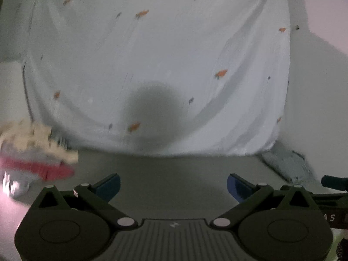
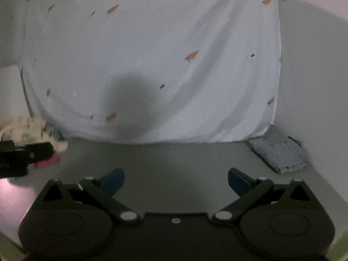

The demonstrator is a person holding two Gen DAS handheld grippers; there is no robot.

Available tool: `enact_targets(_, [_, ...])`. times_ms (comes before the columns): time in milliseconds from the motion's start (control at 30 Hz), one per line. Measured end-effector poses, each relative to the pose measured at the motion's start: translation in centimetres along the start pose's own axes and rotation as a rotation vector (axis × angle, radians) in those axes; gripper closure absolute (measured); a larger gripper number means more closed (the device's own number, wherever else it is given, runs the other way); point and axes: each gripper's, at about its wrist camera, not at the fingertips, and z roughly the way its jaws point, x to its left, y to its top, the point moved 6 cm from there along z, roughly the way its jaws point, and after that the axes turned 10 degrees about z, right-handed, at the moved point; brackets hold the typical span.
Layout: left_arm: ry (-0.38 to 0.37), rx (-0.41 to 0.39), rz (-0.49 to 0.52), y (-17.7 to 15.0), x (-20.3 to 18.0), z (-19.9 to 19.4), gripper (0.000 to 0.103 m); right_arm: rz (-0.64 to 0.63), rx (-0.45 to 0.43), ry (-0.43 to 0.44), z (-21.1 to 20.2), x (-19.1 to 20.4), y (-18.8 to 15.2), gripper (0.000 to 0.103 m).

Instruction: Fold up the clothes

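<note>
Left wrist view is showing the left gripper (image 1: 173,186) spread apart, holding nothing, over the grey surface (image 1: 169,169). Ahead, a white printed garment (image 1: 152,54) is filling the upper frame, its top cut off. Blurred cream-and-red cloth (image 1: 37,152) is lying at left. The right gripper (image 2: 176,182) is likewise gaping empty; a folded grey cloth (image 2: 280,152) is lying at lower right.

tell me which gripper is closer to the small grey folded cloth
Right. The right gripper sits just left of the grey folded cloth; the left gripper is farther left, nearer the cream and red pile.

bare grey table (image 2: 174,158) ahead, white garment (image 2: 152,54) beyond, folded grey cloth (image 2: 280,152) right, cream-red pile (image 1: 32,148) left
</note>
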Motion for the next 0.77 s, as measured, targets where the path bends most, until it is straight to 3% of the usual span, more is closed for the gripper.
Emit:
enact_targets(367, [0.033, 0.098, -0.045, -5.5, 2.5, -5.1, 0.0, -0.033, 0.094, 0.0, -6.4, 3.0, -5.9, 0.001])
enact_targets(533, [0.014, 0.134, -0.069, -6.8, 2.6, -5.8, 0.0, -0.041, 0.091, 0.008, -7.3, 3.1, -6.4, 0.001])
enact_targets(767, [0.016, 0.118, -0.063, -6.7, 3.7, -7.2, 0.0, -0.03, 0.091, 0.011, -7.5, 2.9, -6.8, 0.001])
